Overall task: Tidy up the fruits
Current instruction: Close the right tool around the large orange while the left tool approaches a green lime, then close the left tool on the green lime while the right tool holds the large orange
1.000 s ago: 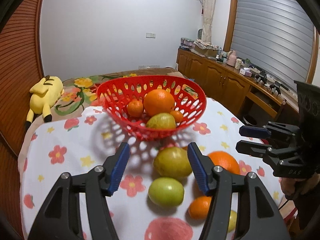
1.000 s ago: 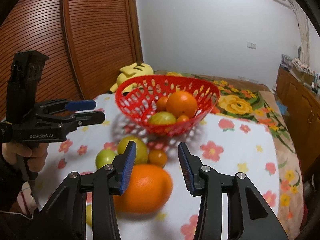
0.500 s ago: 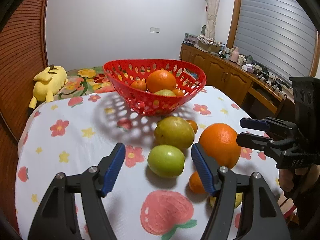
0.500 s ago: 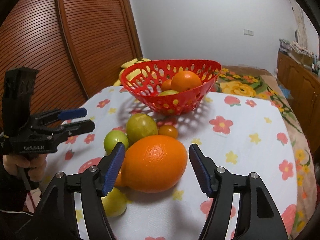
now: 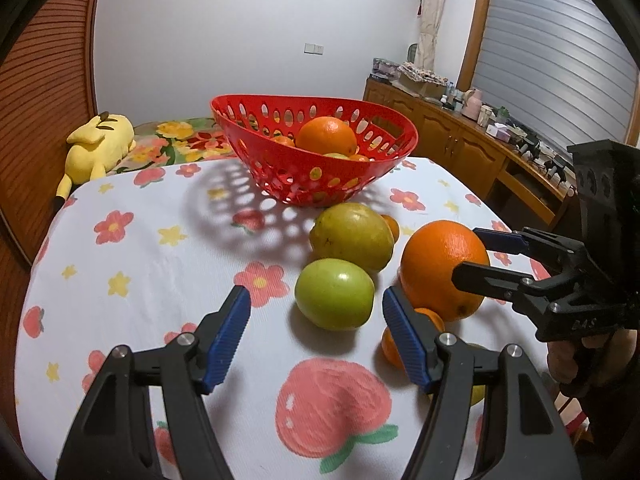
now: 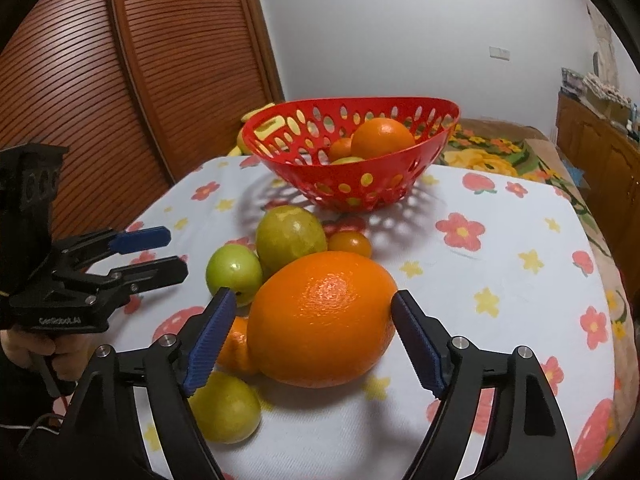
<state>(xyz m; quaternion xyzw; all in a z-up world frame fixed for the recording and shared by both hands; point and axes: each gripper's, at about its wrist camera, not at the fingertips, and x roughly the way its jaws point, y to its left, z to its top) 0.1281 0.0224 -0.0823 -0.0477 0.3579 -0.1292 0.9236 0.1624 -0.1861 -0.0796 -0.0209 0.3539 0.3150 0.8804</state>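
Right tool (image 6: 310, 314) has the big orange (image 6: 324, 316) dead ahead, sitting between its two blue pads. Orange's long axis runs across the gap, pad to pad, so it nearly fills the span. Right-hand pad looks touching or just off the skin; left-hand pad stands a little clear. Jaws are opening right now, wide, nothing gripped; the orange rests on the desk (image 6: 500, 248).

Left tool (image 5: 316, 334) is about half spread and empty. Green fruit (image 5: 334, 294) lies just ahead of its tips, slightly toward the right-hand pad, not yet between the pads. Roughly round, no useful long axis.

Who's nearer: right tool owns the orange, left tool owns the green fruit. From the left wrist view the right tool's fingers straddle the orange from the side, so the two tools are close. My read is collision risk if both close in together.

Around them:
- larger yellow-green fruit (image 6: 290, 236) just beyond the green one, touching or nearly
- small tangerine (image 6: 236, 346) tucked under the orange's left end, beside the right tool's left pad
- another green fruit (image 6: 224, 408) below that pad
- red basket (image 6: 352, 192) straight ahead past the pile, already has an orange and smaller fruit in it

Judgement: grasp step, neither fruit lifted yet.
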